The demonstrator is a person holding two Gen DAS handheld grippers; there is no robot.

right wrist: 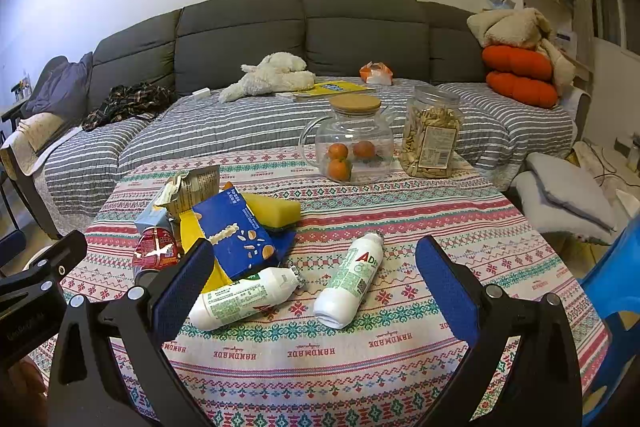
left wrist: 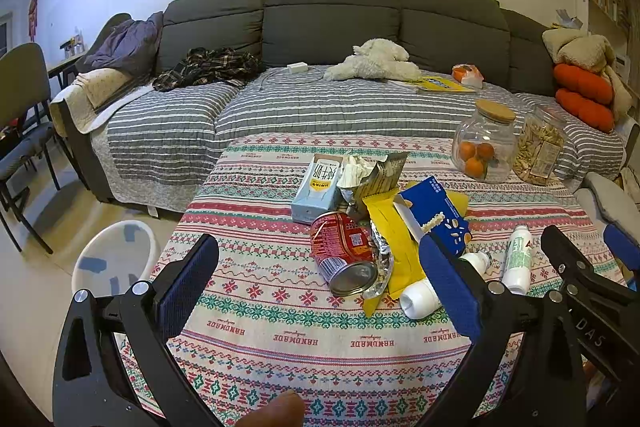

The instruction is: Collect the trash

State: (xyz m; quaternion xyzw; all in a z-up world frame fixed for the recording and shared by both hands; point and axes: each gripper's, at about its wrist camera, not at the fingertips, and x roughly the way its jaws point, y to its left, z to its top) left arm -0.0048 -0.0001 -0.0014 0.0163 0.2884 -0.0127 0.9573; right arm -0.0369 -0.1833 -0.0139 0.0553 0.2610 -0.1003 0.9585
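Trash lies on the patterned tablecloth (left wrist: 304, 339). A red can (left wrist: 344, 257) lies on its side beside a pale milk carton (left wrist: 318, 187), crumpled foil wrappers (left wrist: 374, 171), a yellow packet (left wrist: 394, 247) and a blue box (left wrist: 438, 213). Two white bottles (right wrist: 240, 297) (right wrist: 352, 277) lie on their sides. A white bin (left wrist: 114, 261) stands on the floor at the left. My left gripper (left wrist: 320, 279) is open, above the table just short of the can. My right gripper (right wrist: 316, 283) is open, with the two bottles between its fingers' line of sight.
A glass jar of oranges (right wrist: 352, 143) and a plastic jar of snacks (right wrist: 432, 135) stand at the table's far side. A grey sofa (right wrist: 280, 35) with clothes and a plush toy is behind. A blue chair (right wrist: 616, 291) is at the right.
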